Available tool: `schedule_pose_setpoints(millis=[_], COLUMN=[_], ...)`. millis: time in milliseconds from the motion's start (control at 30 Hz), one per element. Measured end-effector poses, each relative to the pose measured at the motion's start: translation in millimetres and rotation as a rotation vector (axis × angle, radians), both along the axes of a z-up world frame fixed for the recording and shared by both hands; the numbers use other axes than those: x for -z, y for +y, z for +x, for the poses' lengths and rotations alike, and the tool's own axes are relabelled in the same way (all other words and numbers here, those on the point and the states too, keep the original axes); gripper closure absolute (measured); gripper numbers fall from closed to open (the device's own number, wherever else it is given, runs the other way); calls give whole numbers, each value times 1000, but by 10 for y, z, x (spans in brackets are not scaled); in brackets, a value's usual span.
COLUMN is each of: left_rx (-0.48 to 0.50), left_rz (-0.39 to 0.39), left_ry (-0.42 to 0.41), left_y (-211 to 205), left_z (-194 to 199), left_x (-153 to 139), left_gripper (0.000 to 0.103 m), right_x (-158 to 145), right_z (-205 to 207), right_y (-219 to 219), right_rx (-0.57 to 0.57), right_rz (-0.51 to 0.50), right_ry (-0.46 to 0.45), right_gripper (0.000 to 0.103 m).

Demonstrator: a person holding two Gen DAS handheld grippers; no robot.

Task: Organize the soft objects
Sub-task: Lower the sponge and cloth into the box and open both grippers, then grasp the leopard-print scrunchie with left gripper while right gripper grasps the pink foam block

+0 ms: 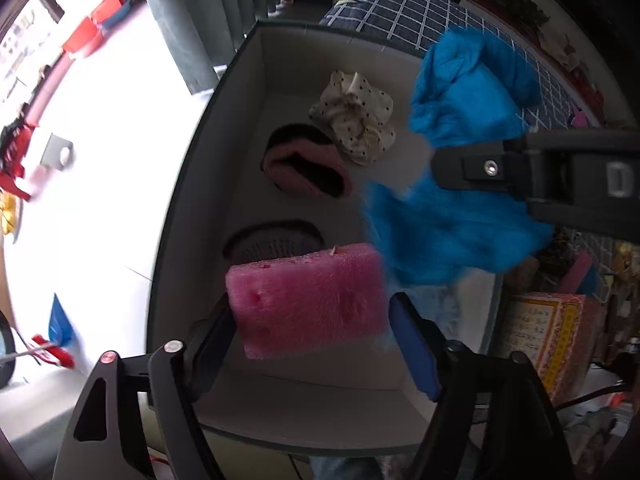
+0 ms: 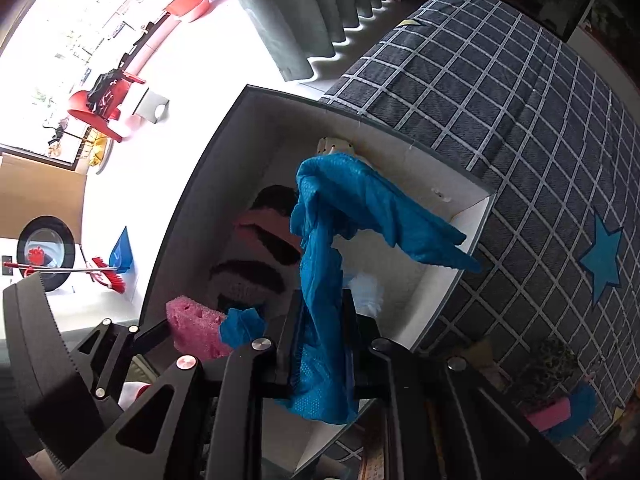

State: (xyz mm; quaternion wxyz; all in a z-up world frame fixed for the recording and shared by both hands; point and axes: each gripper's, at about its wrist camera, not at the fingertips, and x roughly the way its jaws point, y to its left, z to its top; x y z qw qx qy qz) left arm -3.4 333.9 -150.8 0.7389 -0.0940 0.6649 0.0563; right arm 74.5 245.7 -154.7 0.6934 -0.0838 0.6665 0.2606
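A pink sponge (image 1: 308, 308) hangs tilted between the fingers of my left gripper (image 1: 310, 308), above the near end of a white-lined storage box (image 1: 188, 184). The jaws stand wide and a sliver of gap shows beside the blue right pad (image 1: 412, 344). A blue cloth (image 2: 320, 248) drapes through my right gripper (image 2: 322, 300), whose jaws stand apart around it over the box (image 2: 192, 184). In the left wrist view the cloth (image 1: 460, 96) is blurred around the right gripper's finger (image 1: 472, 168). Inside lie a cream dotted cloth (image 1: 356, 120), a pink-and-black knit piece (image 1: 304, 168) and a dark knit piece (image 1: 276, 236).
A dark checked bedspread (image 2: 500, 100) with a blue star (image 2: 600, 256) borders the box on the right. Grey curtains (image 2: 300, 12) hang behind it. A yellow printed carton (image 1: 556, 340) stands by the near right corner. A red broom (image 2: 106, 274) lies on the bright floor to the left.
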Motion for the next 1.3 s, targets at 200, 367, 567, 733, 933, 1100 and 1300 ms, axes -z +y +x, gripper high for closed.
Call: schedule_pose_setpoints(millis=[200, 367, 567, 733, 933, 1100, 1300], left_rx=[-53, -66, -18, 35, 97, 96, 70], left_rz=[-59, -165, -223, -257, -248, -275, -302], left_ry=[-93, -176, -211, -207, -177, -133, -60], left_y=[97, 89, -160, -550, -931, -1163, -1433], left_z=[-37, 37, 213, 350, 395, 435, 557], left_x=[-95, -298, -491, -576, -640, -657, -657], left_gripper=[0, 0, 0, 0, 0, 0, 0], right_x=[-70, -272, -613, -472, 159, 547, 926], right_z=[39, 85, 208, 221, 5, -140, -314], right_y=[-158, -503, -1387, -2290, -2812, -2959, -2964], right_rx=[69, 150, 293, 461, 584, 648, 707], right_rz=[45, 103, 127, 21, 9, 67, 178], right_ry=[3, 10, -24, -13, 148, 214, 261], right_gripper=[1, 1, 1, 1, 1, 1, 2])
